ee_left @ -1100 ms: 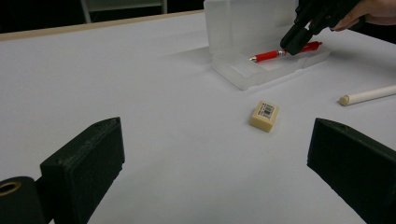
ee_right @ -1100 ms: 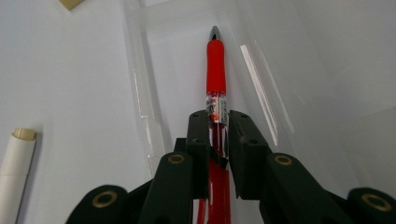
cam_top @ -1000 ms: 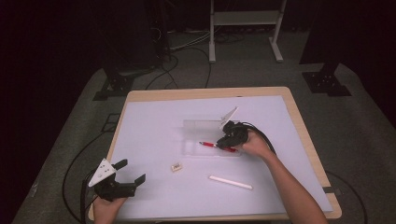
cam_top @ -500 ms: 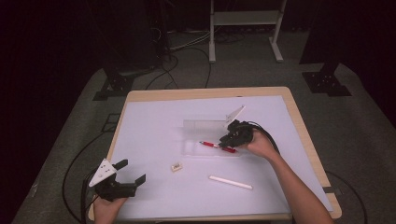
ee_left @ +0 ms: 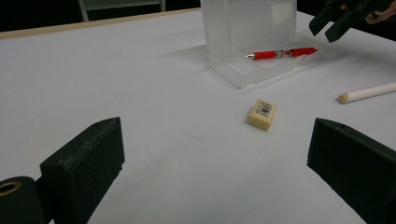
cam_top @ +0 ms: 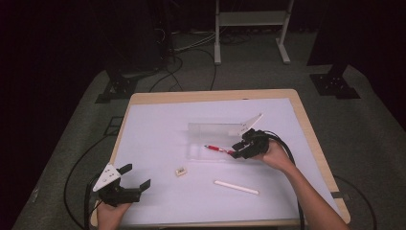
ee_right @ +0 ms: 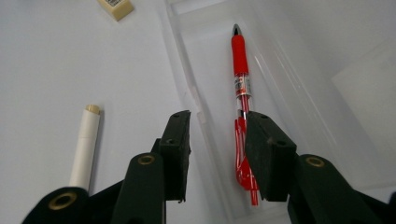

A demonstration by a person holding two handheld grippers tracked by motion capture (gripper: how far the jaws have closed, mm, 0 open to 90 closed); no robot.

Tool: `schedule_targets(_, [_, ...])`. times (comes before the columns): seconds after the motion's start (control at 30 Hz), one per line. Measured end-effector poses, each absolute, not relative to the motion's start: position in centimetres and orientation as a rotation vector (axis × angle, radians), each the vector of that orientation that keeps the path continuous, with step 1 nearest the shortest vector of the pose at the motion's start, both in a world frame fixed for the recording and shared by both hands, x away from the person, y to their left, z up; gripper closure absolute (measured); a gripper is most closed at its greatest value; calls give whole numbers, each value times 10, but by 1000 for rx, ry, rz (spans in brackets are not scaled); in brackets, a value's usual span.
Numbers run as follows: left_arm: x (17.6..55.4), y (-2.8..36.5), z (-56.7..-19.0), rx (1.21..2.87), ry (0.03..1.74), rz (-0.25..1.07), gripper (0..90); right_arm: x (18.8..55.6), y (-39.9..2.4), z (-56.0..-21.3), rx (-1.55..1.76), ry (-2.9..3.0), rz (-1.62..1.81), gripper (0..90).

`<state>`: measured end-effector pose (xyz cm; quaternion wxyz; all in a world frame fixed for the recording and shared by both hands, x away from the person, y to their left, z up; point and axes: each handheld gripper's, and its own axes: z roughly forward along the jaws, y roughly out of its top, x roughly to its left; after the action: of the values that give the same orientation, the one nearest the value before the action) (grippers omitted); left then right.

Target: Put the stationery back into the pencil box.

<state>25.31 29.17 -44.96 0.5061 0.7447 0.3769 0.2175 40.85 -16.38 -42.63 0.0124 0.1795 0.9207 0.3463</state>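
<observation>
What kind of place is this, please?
Probably a recording studio or lab, not a home: a table with a white cover stands on grey carpet, dark curtains hang around it, cables trail over the floor, and a white metal stand is behind.

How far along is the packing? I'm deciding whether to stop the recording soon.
Done: the red pen lies in the open clear case. In hand: nothing; the right gripper has just been opening, its jaws apart above the pen's end, off it. The left gripper waits open. Left: the eraser and the white stick lie on the table, likely next; the lid stands up.
</observation>
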Motion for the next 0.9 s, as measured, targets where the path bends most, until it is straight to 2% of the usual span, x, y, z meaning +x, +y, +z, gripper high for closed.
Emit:
schedule_targets(0.43, [253,291,-450,1798,907,525,34,380,-175,-432,571,2863,1097,525])
schedule_targets(0.9, [254,292,-450,1786,912,522,34,360,-188,-430,599,2832,1150,497])
